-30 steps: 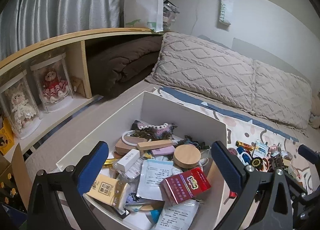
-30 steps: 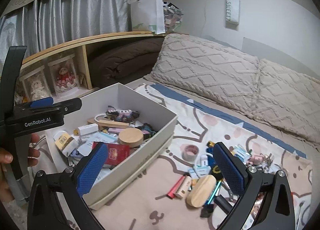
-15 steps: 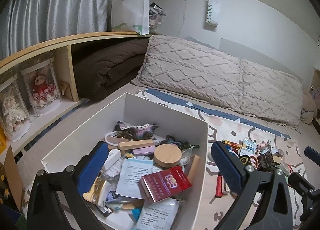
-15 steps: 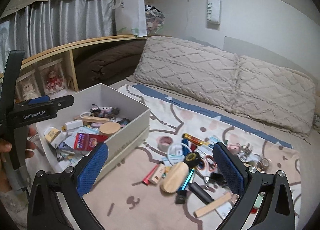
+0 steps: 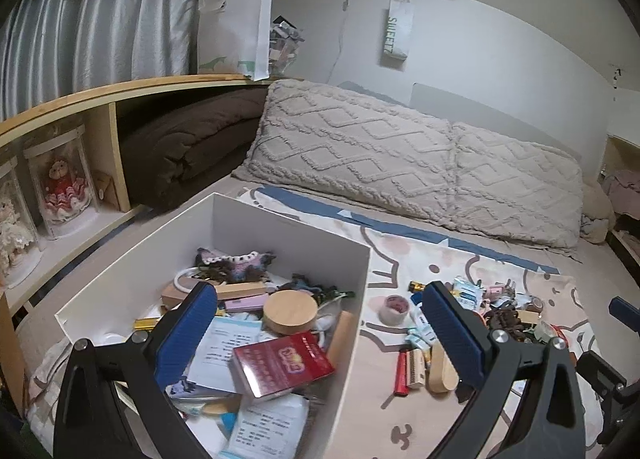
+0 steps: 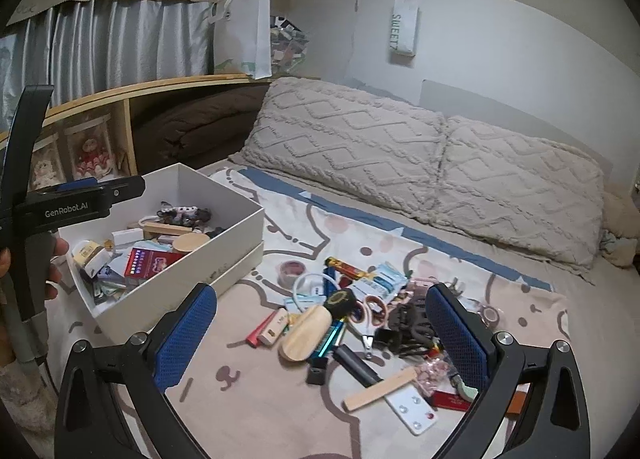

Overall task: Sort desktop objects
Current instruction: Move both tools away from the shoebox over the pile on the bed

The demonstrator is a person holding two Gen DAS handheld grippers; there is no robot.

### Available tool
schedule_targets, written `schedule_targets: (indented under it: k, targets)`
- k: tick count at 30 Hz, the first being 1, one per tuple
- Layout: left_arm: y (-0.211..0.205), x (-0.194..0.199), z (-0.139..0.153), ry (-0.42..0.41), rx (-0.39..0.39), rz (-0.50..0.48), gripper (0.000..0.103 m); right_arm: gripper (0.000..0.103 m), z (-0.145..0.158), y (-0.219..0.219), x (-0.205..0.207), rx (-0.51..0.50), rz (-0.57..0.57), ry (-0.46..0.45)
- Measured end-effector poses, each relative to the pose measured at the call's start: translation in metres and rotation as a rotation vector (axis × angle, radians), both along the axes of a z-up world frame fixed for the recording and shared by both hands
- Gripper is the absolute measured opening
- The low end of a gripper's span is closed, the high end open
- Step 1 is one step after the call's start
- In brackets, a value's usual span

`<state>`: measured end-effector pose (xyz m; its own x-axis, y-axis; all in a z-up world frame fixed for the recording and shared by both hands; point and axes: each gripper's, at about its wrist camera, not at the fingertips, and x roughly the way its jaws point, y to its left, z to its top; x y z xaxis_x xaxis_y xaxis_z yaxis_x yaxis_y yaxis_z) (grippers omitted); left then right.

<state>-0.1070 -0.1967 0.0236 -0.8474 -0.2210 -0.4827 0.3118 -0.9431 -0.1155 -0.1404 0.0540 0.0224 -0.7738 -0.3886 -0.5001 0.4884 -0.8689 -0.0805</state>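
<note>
The left tool [image 5: 320,333] hangs with its blue-padded fingers spread wide and nothing between them, above the near right corner of a white box [image 5: 280,227] that sits on the bed. Directly under it lie a red packet [image 5: 282,363] and a round wooden lid [image 5: 290,312], amid printed paper slips [image 5: 228,351], a wooden block [image 5: 240,290] and a knitted pouch [image 5: 236,261] nearer the far wall of the box. The right tool [image 6: 320,333] is likewise wide apart and empty, held over the loose pile on the patterned bed sheet [image 6: 256,399] to the right of the box. Below it lie a pale wooden oval [image 6: 306,333], a black cylinder [image 6: 340,301], small scissors [image 6: 374,309], a flat wooden stick [image 6: 380,389] and a roll of tape [image 6: 292,271]. A hand [image 6: 52,259] grips the left tool's handle at the edge of that view. Two knitted pillows [image 6: 400,155] line the wall behind.
</note>
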Motion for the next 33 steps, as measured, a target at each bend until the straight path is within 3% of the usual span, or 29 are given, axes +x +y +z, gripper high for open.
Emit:
schedule_targets:
  k: [10,18,28,33]
  targets:
    - [0.032,-0.003,-0.002,0.018,-0.022,-0.041,0.103,0.103,-0.009,0.042,0.001,-0.032,-0.087,0.011]
    - [0.069,-0.010,-0.007,-0.001,-0.070,-0.135,0.103,0.103,-0.021,0.079,0.001,-0.066,-0.159,-0.005]
    - [0.106,-0.009,-0.011,0.035,-0.110,-0.209,0.103,0.103,-0.023,0.113,0.017,-0.016,-0.258,0.059]
    - [0.110,-0.008,-0.011,0.053,-0.092,-0.240,0.103,0.103,-0.024,0.128,0.024,-0.011,-0.288,0.075]
